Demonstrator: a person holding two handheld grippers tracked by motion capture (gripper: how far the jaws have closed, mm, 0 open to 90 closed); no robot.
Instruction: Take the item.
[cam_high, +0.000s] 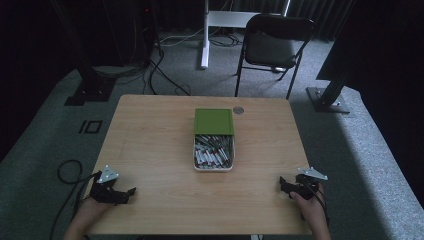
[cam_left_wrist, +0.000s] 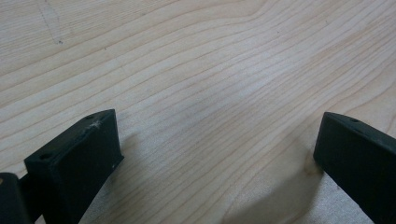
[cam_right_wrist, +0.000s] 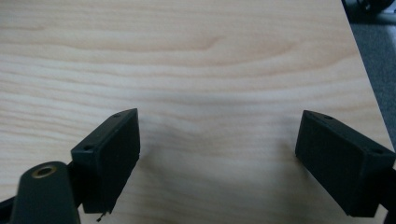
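High view: a white box full of small pens or markers sits in the middle of the frame on the wooden table. Green lid slid back, covering the far half of the box. Left gripper low at the lower left of the frame, right gripper low at the lower right, both resting at the near edge of the table, well apart from the box. Best to bring one gripper in slowly from above, line the jaws up across a single pen, and keep the other gripper ready to hold the box wall so it does not slide. Hard to count the pens or tell them apart; too small and jumbled. Far half of the box hidden under the lid. Small round grey thing just past the lid, too small to name. Black folding chair at the top of the frame.

Left gripper view: two black jaws spread wide at the bottom corners, nothing between them, bare wood grain above. Right-hand jaw cut off by the frame edge.

Right gripper view: jaws spread wide too, nothing pinched. Table edge and grey carpet at the upper right.
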